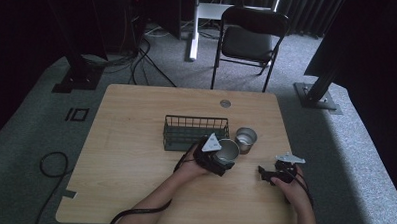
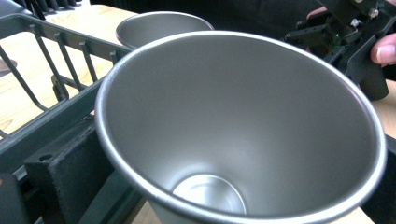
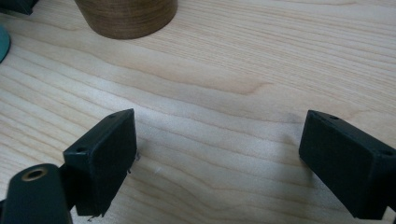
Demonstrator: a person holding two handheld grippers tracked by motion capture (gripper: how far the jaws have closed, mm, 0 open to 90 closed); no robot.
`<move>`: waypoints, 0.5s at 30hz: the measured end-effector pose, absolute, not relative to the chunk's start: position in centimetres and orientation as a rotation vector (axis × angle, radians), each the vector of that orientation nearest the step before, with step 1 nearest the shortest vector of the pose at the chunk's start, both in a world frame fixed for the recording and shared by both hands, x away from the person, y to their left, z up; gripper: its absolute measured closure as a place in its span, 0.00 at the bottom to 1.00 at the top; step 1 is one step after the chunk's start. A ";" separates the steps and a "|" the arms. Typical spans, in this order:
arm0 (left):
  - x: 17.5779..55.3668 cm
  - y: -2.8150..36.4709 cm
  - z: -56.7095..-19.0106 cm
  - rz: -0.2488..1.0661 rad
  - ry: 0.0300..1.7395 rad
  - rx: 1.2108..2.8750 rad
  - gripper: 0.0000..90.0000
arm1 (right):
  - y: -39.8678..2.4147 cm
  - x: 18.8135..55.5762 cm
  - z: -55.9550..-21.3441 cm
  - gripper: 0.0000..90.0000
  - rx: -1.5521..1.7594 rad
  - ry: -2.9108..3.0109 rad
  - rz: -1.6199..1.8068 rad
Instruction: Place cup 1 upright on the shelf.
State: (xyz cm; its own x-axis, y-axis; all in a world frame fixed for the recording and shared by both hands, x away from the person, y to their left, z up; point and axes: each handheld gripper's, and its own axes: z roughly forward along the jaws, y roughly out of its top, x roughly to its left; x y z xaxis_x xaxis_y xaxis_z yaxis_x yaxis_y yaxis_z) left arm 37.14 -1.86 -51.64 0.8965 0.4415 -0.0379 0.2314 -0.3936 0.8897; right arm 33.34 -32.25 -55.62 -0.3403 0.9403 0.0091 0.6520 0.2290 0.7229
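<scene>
left gripper (image 1: 220, 158) clamped on a steel cup (image 2: 243, 126) beside the wire basket (image 1: 196, 132); right gripper (image 3: 219, 163) spread apart over bare tabletop (image 3: 224, 79).

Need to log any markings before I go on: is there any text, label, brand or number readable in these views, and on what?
No readable text anywhere.
Metal cup in the left gripper: plain inside, no marking.
Second cup: none visible.
Wire basket: none.
Right gripper: jaws plain black, no label.
Black square outline on the floor: a mark, not lettering.
</scene>
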 end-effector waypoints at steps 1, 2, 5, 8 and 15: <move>37.1 -1.9 -51.6 0.247 0.489 1.993 0.01 | -32.2 33.3 -55.6 0.12 1.463 2.076 0.896; 37.1 -1.9 -51.6 0.245 0.492 1.983 0.04 | -32.2 33.3 -55.6 0.12 1.463 2.076 0.896; 37.1 -2.0 -51.6 0.240 0.493 1.980 0.09 | -32.2 33.3 -55.6 0.12 1.463 2.076 0.895; 36.7 -2.1 -51.6 0.254 0.470 1.981 0.16 | -32.2 33.3 -55.6 0.12 1.463 2.076 0.896; 36.3 -2.3 -51.4 0.235 0.438 2.011 0.16 | -32.2 33.3 -55.6 0.12 1.463 2.076 0.895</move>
